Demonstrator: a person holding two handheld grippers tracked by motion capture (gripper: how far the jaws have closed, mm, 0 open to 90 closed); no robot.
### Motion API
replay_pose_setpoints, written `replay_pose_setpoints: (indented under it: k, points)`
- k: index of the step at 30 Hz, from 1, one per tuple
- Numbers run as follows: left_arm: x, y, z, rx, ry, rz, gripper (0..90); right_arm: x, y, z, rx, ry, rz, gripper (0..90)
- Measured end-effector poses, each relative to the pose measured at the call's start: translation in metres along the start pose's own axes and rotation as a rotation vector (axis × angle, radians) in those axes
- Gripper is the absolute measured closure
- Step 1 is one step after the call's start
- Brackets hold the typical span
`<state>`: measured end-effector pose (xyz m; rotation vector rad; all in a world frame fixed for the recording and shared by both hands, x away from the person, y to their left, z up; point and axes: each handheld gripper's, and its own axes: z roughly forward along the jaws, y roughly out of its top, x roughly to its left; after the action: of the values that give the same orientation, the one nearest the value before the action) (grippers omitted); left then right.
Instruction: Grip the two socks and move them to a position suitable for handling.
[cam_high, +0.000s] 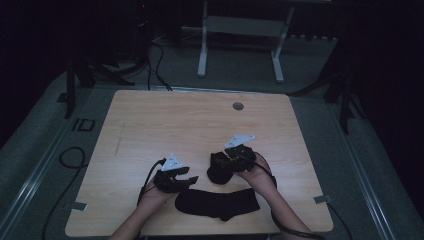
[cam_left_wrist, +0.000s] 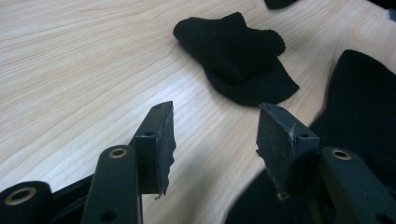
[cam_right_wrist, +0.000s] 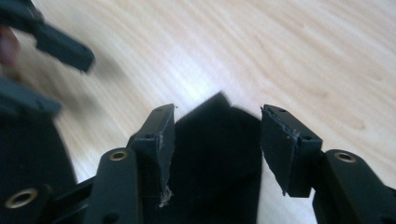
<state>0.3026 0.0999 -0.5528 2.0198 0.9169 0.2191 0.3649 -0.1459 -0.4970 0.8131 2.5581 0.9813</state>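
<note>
Lower centre: flat knitted black sock (cam_high: 217, 202) on wood-grain table (cam_high: 165, 120). Folded sock (cam_high: 220, 169) sits between released right gripper (cam_high: 225, 161) jaws; left gripper (cam_high: 192, 180) released, empty.

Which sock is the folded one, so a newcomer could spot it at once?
Start at the wooden table and go to its near edge, where two black socks lie. The folded sock is the small bunched lump by the right claw. Unlike the flat sock stretched along the edge, it is doubled over and thick.
</note>
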Motion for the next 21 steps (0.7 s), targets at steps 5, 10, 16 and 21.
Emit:
replay_pose_setpoints:
  k: [5, 10, 16, 21]
  points:
    - [-0.006, 0.013, 0.021, 0.055, -0.017, -0.005, 40.3, -0.008, 0.004, 0.015, 0.025, 0.027, 0.012, 40.3]
    - [-0.008, 0.022, 0.043, 0.110, 0.003, 0.016, 40.3, -0.009, -0.007, 0.036, 0.098, 0.039, 0.022, 38.5]
    - [-0.010, 0.031, 0.059, 0.160, 0.002, 0.058, 42.3, -0.011, -0.020, 0.046, 0.126, 0.053, 0.029, 53.2]
    - [-0.016, 0.036, 0.064, 0.182, -0.006, 0.116, 63.7, -0.007, -0.022, 0.046, 0.108, 0.064, 0.022, 70.3]
